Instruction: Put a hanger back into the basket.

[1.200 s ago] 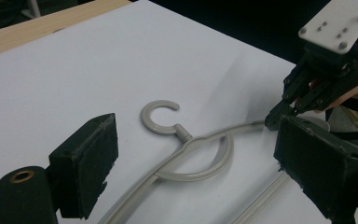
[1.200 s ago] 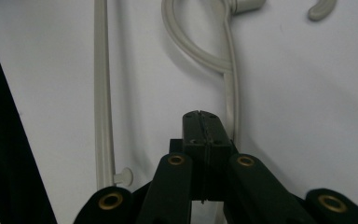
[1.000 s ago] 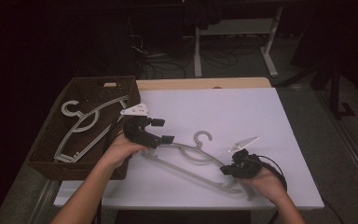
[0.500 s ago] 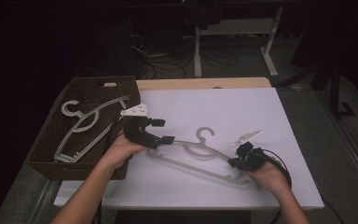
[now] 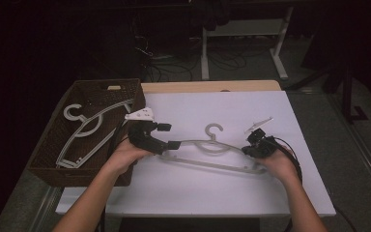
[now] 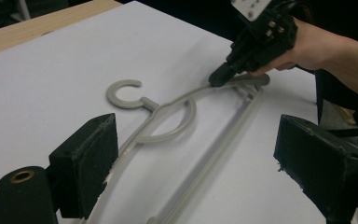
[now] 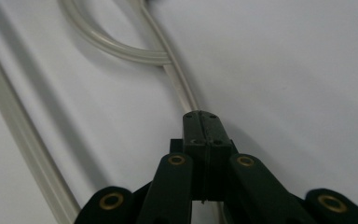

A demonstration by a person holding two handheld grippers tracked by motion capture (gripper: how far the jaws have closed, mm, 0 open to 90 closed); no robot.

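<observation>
Right gripper (image 5: pixel 252 148) pinching its jaws tight on the shoulder end of a grey hanger (image 5: pixel 211 153), hanger lying across the white surface (image 5: pixel 232 111), left gripper (image 5: pixel 170 137) gaping wide over the hanger's other end, gripping nothing, wicker basket (image 5: pixel 48 154) beside it holding another hanger (image 5: pixel 89 130)

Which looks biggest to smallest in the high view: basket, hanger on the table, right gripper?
1. Basket.
2. Hanger on the table, nearly as long but thin.
3. Right gripper, clearly the smallest.

Black left gripper (image 5: pixel 170 137), white plate on top, black right gripper (image 5: pixel 249 147), brass rivets, trailing black cable, bare forearms
</observation>
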